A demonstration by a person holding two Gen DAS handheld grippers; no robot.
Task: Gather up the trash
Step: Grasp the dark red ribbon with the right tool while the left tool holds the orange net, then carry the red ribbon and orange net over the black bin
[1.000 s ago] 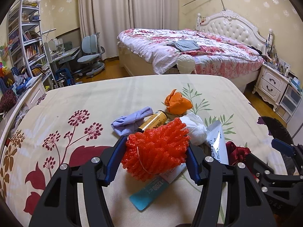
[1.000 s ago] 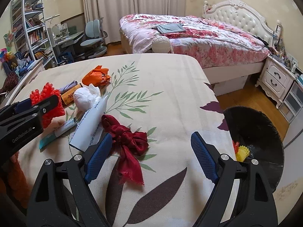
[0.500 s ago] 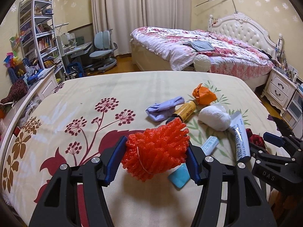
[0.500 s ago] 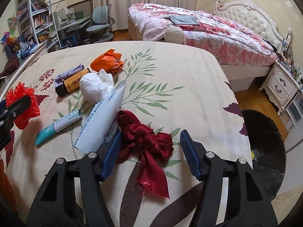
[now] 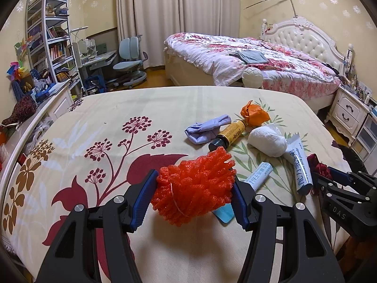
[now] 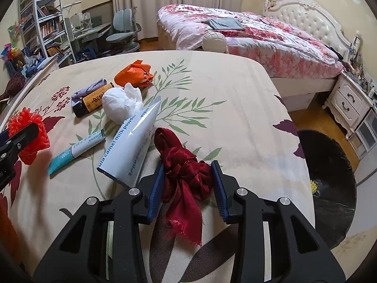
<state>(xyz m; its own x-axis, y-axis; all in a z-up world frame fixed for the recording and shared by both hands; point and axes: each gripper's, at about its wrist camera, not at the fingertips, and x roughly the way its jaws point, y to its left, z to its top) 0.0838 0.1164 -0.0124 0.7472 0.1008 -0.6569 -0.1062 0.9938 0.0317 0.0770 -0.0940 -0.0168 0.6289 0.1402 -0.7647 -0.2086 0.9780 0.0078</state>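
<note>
Red ribbon [image 6: 186, 176] lengthwise between closing right tool [image 6: 188, 184] pads (frayed tail toward camera).

The left tongs [image 5: 194, 195] point forward and downward, their two black arms spread to a middling width and level with one another. The blue pads [image 5: 142, 201] press into both sides of an orange-red foam net [image 5: 195, 187], holding it clear of the bedspread beneath. In the right wrist view the left tongs enter from the left edge, one black finger lying across the net.

The right tongs [image 6: 188, 186] tilt more steeply downward. Their jaws have just been closing and now stand narrow, with the blue pads [image 6: 155, 193] against either side of a dark red ribbon bow [image 6: 186, 172] that lies between them on the bedspread.
</note>
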